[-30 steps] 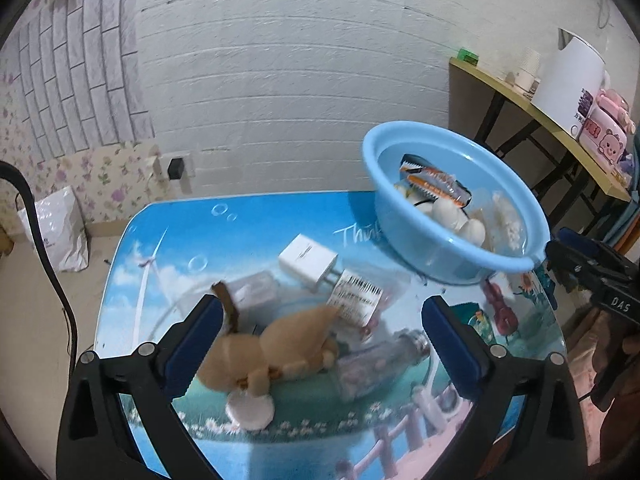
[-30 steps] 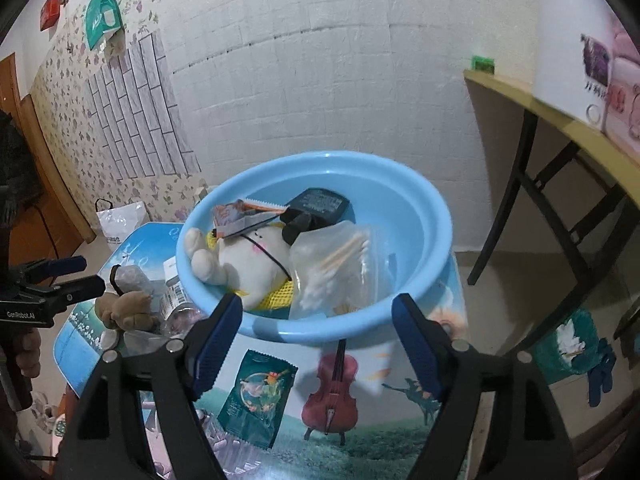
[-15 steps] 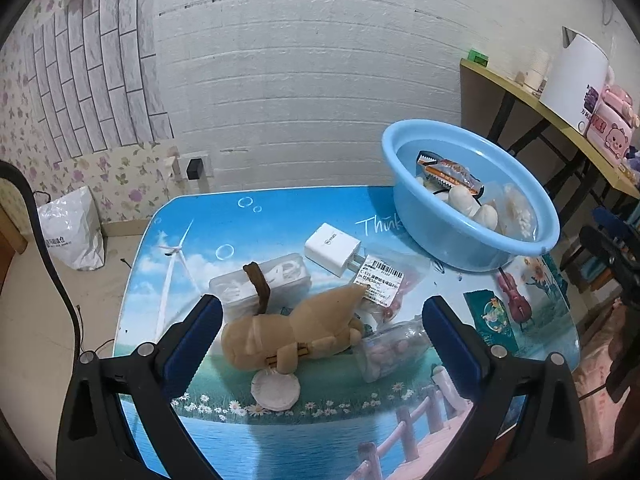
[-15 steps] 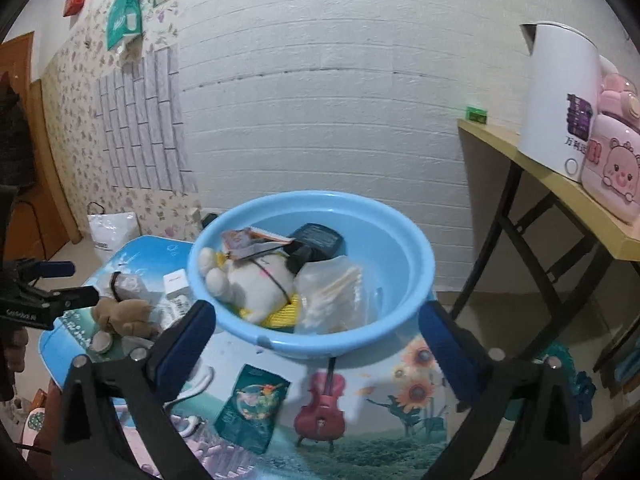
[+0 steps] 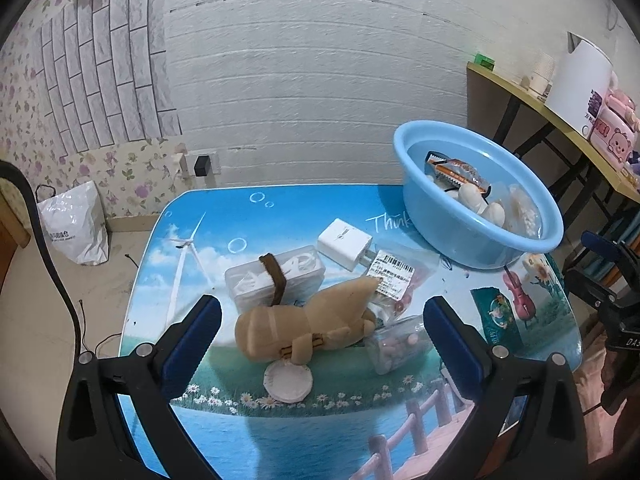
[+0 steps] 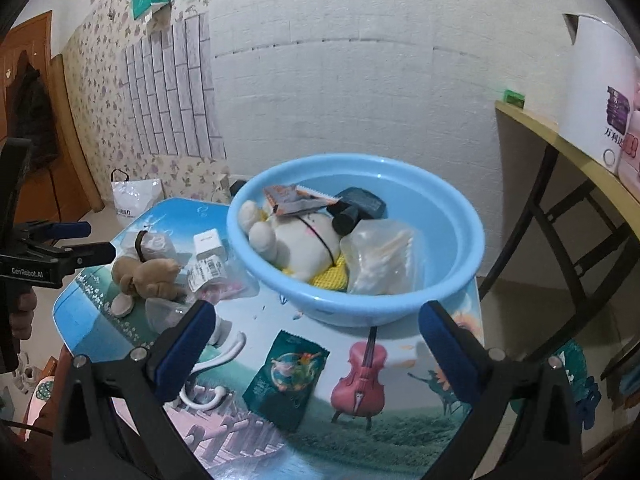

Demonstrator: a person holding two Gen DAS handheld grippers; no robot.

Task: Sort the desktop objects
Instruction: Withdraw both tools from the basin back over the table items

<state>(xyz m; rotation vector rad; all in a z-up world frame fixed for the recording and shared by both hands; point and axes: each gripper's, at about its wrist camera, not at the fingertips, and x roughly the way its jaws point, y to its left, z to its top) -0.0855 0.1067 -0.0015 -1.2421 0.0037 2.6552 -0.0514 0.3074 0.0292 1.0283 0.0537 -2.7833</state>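
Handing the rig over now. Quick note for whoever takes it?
Left hand-held gripper: open, empty, over the brown plush.
Right hand-held gripper: open, empty, in front of the basin.
In the basin: white plush, snack packet, swab bag, dark item.
Left on the table: brown plush, charger, clear box, labelled bag, jar, green sachet, pad.

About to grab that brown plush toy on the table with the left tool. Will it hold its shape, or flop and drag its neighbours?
The brown plush toy looks soft and stuffed, so it will probably squash between the fingers and sag at its ends. It seems light for its bulk. Its brown strap lies over the clear plastic box, and the toy overlaps the round white pad, so either may shift as it lifts.
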